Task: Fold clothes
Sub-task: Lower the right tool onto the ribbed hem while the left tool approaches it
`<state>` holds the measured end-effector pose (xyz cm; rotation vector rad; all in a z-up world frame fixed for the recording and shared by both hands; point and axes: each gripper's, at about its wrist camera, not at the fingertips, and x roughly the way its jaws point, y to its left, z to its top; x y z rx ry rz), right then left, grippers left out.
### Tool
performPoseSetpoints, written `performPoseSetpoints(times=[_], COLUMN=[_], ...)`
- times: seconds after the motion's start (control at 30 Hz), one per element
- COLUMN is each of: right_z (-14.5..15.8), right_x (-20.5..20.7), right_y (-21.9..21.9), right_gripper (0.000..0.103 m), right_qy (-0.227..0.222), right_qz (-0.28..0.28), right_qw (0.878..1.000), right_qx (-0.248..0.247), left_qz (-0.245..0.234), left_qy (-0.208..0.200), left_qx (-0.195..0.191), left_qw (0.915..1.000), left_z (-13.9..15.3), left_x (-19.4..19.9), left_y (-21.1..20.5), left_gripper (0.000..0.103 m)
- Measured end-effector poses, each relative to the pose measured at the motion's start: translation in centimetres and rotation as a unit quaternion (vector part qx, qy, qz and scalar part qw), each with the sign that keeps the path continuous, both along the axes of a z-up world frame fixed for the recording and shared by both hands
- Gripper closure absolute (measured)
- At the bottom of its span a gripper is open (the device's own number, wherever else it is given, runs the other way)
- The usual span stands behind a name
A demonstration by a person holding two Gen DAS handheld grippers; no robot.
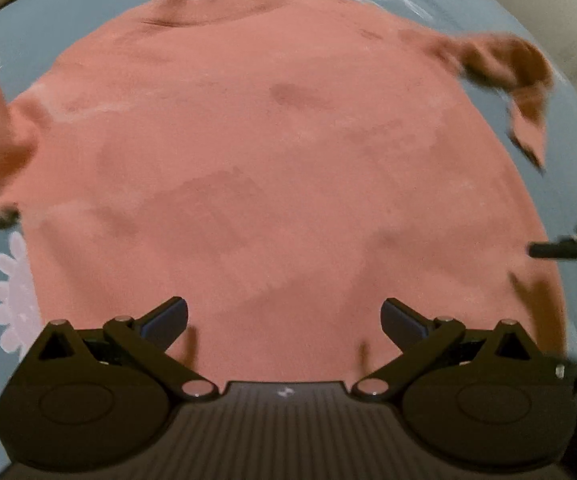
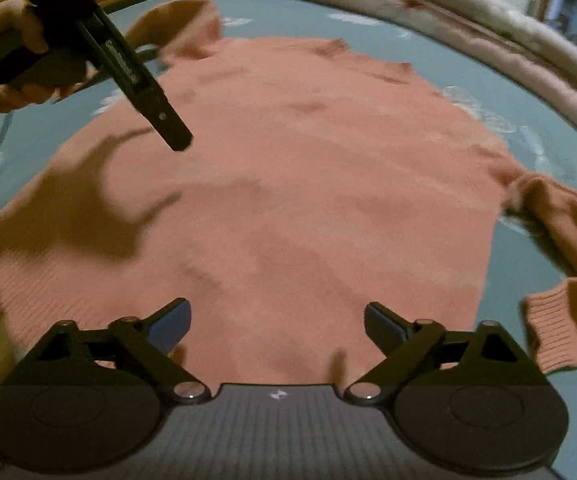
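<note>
Sweater lies spread flat on the bed, left tool and right tool both released above its hem, so folding likely starts by gripping a sleeve.

Salmon-pink knit sweater flat, sleeves outspread.

The sweater was matt salmon knit cloth, ribbed at cuff and hem. The bed sheet was smooth blue printed cloth. The blanket looked fleecy. Both the left gripper and right gripper were matt black plastic with shiny metal pivot pins.
</note>
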<state>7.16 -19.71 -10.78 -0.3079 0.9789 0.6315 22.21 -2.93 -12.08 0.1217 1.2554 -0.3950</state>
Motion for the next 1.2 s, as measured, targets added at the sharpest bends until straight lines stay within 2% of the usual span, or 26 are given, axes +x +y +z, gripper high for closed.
performPoseSetpoints(times=[0.07,0.1,0.2,0.27,0.3,0.33,0.37,0.43,0.57,0.63,0.67,0.7,0.77,0.83,1.03,1.17,1.2], right_z=[0.4,0.5,0.6,0.2,-0.1,-0.3,-0.6,-1.1,-1.8,-2.1,-2.1,-2.1,-2.0,-1.4,1.2,2.3,2.4], right_x=[-1.6,-2.5,-5.3,-7.2,-8.2,-8.8,-9.5,-10.4,-10.7,-10.9,-11.0,-11.1,-11.3,-11.1,-9.6,-9.2,-9.2], right_y=[0.1,0.1,0.9,1.9,2.3,2.5,2.8,3.1,3.6,4.0,4.2,4.4,4.8,4.8,3.9,3.3,3.3], right_gripper=[0.025,0.035,0.051,0.058,0.067,0.069,0.072,0.074,0.074,0.077,0.09,0.094,0.095,0.096,0.097,0.097,0.097], right_qy=[0.013,0.019,0.04,0.046,0.049,0.047,0.045,0.045,0.028,0.013,0.008,0.004,-0.009,-0.023,-0.012,0.001,0.007], right_qz=[0.034,0.051,0.121,0.175,0.198,0.215,0.23,0.248,0.246,0.25,0.253,0.255,0.259,0.246,0.201,0.184,0.187], right_qw=[0.999,0.998,0.992,0.982,0.976,0.971,0.966,0.959,0.958,0.956,0.954,0.952,0.949,0.954,0.972,0.979,0.979], right_qx=[0.003,0.004,-0.019,-0.062,-0.082,-0.096,-0.111,-0.132,-0.146,-0.155,-0.162,-0.168,-0.179,-0.17,-0.119,-0.088,-0.087], left_qz=[-0.042,-0.063,-0.151,-0.226,-0.264,-0.303,-0.336,-0.366,-0.4,-0.412,-0.416,-0.421,-0.423,-0.416,-0.383,-0.381,-0.382], left_qy=[-0.012,-0.019,-0.058,-0.088,-0.101,-0.108,-0.109,-0.099,-0.105,-0.11,-0.111,-0.108,-0.111,-0.113,-0.089,-0.099,-0.098], left_qx=[-0.015,-0.023,-0.033,-0.008,0.007,0.023,0.035,0.032,0.009,0.009,0.008,0.008,0.007,0.008,0.011,0.011,0.012], left_qw=[0.999,0.9976,0.9863,0.9701,0.9591,0.9464,0.9347,0.9247,0.9104,0.9046,0.9025,0.9007,0.8994,0.9023,0.9195,0.9192,0.9188], left_z=[0.1,0.2,1.5,1.7,1.7,1.5,1.4,0.9,0.3,0.0,-0.1,-0.3,-0.4,-0.9,-2.0,-1.6,-1.5], left_x=[-2.2,-3.2,-7.4,-10.4,-11.9,-13.5,-14.8,-16.6,-19.5,-20.5,-20.8,-20.9,-21.1,-20.9,-20.2,-20.9,-21.0], left_y=[-0.8,-1.2,-2.6,-3.4,-3.8,-4.2,-4.5,-4.9,-5.5,-6.1,-6.6,-7.1,-7.8,-8.6,-9.4,-9.1,-9.0], left_gripper=[0.003,0.003,0.011,0.024,0.036,0.048,0.053,0.055,0.055,0.053,0.053,0.053,0.051,0.051,0.054,0.056,0.064])
